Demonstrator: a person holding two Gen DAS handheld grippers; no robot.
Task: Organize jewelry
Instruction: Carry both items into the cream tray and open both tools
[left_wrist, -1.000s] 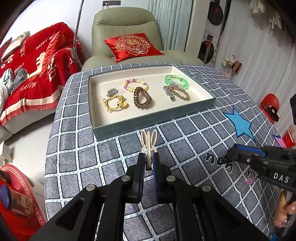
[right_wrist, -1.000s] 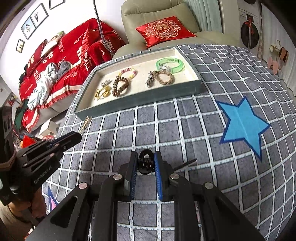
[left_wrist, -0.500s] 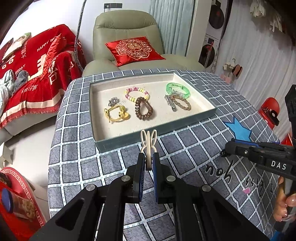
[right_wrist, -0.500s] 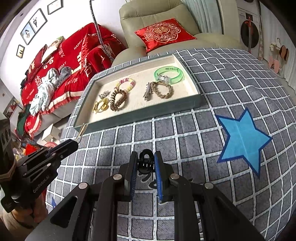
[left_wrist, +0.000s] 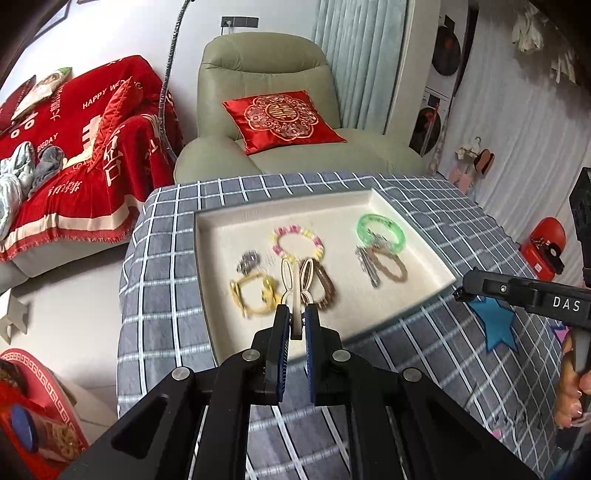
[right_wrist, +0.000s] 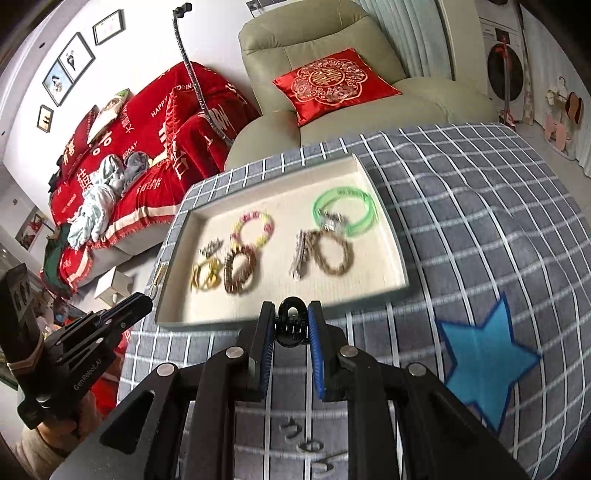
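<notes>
The left gripper (left_wrist: 294, 325) pinched a bunny-ear clip (left_wrist: 296, 286) upright over the near part of the tray (left_wrist: 439, 271), while the right gripper (right_wrist: 290, 328), pinching a black claw clip (right_wrist: 291, 323), was just short of its rim.

Tray (left_wrist: 207, 266) lies on the table (left_wrist: 162, 258); bracelets (left_wrist: 297, 242) inside; armchair (left_wrist: 266, 74) behind; sofa (left_wrist: 74, 147) left.
</notes>
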